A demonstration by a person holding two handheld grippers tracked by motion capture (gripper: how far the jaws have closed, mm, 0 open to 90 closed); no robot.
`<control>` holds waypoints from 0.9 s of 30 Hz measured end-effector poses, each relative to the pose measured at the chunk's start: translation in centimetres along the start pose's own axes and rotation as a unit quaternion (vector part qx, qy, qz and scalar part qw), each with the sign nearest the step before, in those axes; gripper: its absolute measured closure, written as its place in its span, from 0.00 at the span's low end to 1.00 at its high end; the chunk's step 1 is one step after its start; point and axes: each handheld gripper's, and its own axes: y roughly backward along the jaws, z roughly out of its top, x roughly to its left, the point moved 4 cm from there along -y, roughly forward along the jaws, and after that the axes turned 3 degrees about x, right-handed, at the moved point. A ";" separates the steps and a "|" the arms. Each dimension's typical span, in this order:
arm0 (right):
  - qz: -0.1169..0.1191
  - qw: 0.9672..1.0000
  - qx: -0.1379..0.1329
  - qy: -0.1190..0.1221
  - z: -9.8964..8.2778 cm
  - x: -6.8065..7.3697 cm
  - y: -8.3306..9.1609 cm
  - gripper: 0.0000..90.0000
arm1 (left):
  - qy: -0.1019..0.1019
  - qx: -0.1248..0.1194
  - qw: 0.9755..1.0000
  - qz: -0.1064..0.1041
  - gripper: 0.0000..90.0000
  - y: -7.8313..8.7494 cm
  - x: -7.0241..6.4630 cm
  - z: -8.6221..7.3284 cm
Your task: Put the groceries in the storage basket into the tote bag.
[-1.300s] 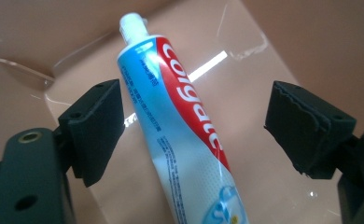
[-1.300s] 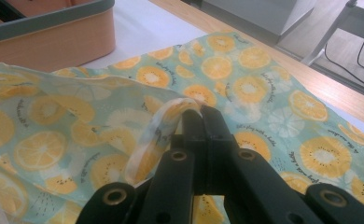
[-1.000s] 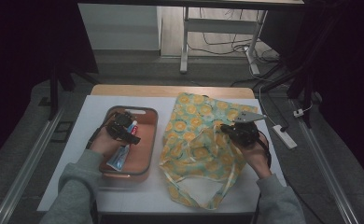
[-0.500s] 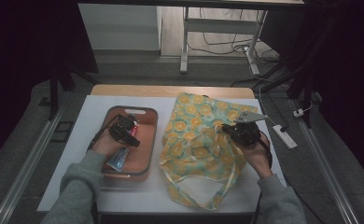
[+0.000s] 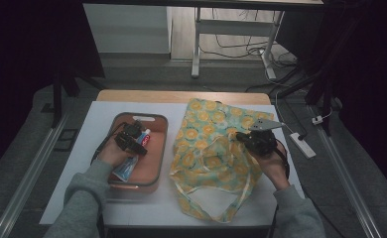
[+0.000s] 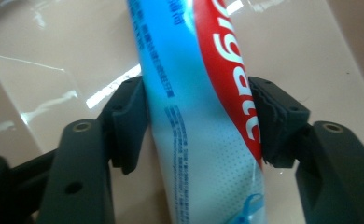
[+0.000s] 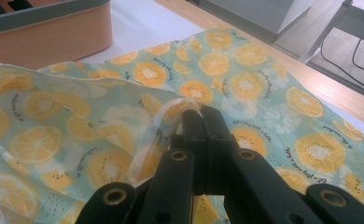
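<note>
The toothpaste tube (image 6: 203,121) is lain in the tray (image 5: 159,148) and is clasped mid-body by the closing left hand-held gripper (image 6: 199,123); soft and slippery, it is best pinched gently. The bag (image 7: 245,79) edge is clenched by the right hand-held gripper (image 7: 201,112)

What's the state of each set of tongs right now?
Left tongs: have just been closing, pads against the toothpaste tube in the tray.
Right tongs: shut on the bag's fabric.
</note>
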 end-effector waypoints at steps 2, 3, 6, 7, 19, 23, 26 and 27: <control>0.000 1.000 0.000 0.001 0.0 0.0 0.0 1.00 | 0.000 0.000 1.000 -0.003 0.49 0.1 0.0 0.0; 0.000 1.000 0.001 0.001 0.0 0.0 0.0 1.00 | -0.002 0.001 1.000 -0.003 0.51 0.1 0.1 0.0; -0.001 1.000 0.001 0.002 0.0 0.0 -0.1 1.00 | -0.002 0.001 1.000 -0.003 0.56 0.2 0.2 -0.1; -0.002 1.000 0.002 0.002 -0.1 0.1 -0.1 1.00 | -0.005 0.002 1.000 -0.002 0.61 0.2 0.3 -0.1; -0.005 1.000 0.005 0.006 -0.2 0.0 -0.2 1.00 | -0.007 -0.021 1.000 -0.011 0.82 1.1 0.7 -0.3; -0.005 1.000 0.005 0.005 -0.2 -0.1 -0.2 1.00 | -0.005 -0.025 0.999 -0.026 0.83 1.1 0.9 -0.3; -0.005 1.000 0.005 0.004 -0.2 -0.1 -0.2 1.00 | -0.011 -0.026 0.999 -0.032 0.83 1.2 0.7 -0.3; -0.006 1.000 0.005 0.005 -0.3 -0.1 -0.2 1.00 | -0.011 -0.029 0.999 -0.035 0.84 1.2 0.7 -0.3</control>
